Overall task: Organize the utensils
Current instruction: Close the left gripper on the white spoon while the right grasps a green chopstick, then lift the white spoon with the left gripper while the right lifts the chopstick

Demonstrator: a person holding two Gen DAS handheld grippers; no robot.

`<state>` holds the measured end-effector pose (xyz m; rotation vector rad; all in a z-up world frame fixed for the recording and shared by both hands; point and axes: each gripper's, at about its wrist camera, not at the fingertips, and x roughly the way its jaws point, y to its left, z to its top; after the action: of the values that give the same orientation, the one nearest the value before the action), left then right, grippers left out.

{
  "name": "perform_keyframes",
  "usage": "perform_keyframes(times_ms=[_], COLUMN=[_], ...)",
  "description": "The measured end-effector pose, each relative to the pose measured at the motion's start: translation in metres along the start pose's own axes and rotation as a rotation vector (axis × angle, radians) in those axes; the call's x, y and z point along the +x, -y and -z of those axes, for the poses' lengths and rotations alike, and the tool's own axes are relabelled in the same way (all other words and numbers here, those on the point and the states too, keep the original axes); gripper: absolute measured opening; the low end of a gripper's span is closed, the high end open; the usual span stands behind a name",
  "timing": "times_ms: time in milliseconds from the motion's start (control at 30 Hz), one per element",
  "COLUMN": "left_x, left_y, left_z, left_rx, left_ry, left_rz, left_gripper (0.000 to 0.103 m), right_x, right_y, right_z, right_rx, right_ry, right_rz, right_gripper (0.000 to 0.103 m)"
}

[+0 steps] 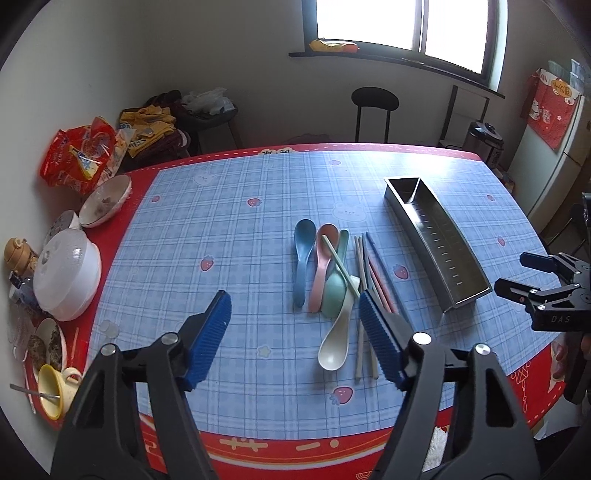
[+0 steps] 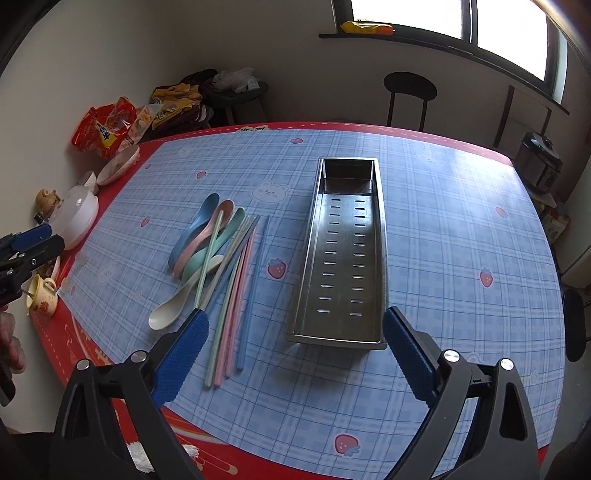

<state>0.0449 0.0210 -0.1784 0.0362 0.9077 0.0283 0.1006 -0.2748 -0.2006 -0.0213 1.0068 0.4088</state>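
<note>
Your left gripper (image 1: 293,338) and right gripper (image 2: 291,352) both hang unclenched, holding nothing; only the right wrist view shows the metal tray's (image 2: 380,236) slotted floor (bare).

Spoons (image 2: 199,240) heaped left of chopsticks (image 2: 236,288), apparently overlapping, metal tray (image 2: 380,236) right of both, on table (image 2: 461,240)

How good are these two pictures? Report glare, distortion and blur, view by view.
Left wrist view: window blown out white, glare on the tablecloth near the metal tray, fisheye bending the table edge. Right wrist view: same washed-out window, dark corner vignetting, utensils sharp.
</note>
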Motion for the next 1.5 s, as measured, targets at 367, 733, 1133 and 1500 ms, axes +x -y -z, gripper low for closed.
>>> perform_keyframes(times_ms=[367, 733, 1133, 1500], left_x=[0.081, 0.130, 0.145, 0.157], left_y=[-0.009, -0.033, -0.041, -0.021], left_z=[0.013, 0.019, 0.030, 0.033], left_rx=[0.066, 0.024, -0.009, 0.013], left_ry=[-0.098, -0.158, -0.215, -0.269], left_rz=[0.231, 0.331, 0.362, 0.438], left_gripper=[0.035, 0.032, 0.032, 0.032], right_x=[0.059, 0.132, 0.166, 0.157], right_y=[-0.038, -0.091, -0.104, -0.090], right_z=[-0.002, -0.028, -0.031, -0.019], right_rx=[-0.006, -0.081, -0.053, 0.003], right_ry=[-0.146, -0.212, -0.268, -0.255], right_rz=[-0.026, -0.119, -0.152, -0.137], right_gripper=[0.042, 0.025, 0.017, 0.006])
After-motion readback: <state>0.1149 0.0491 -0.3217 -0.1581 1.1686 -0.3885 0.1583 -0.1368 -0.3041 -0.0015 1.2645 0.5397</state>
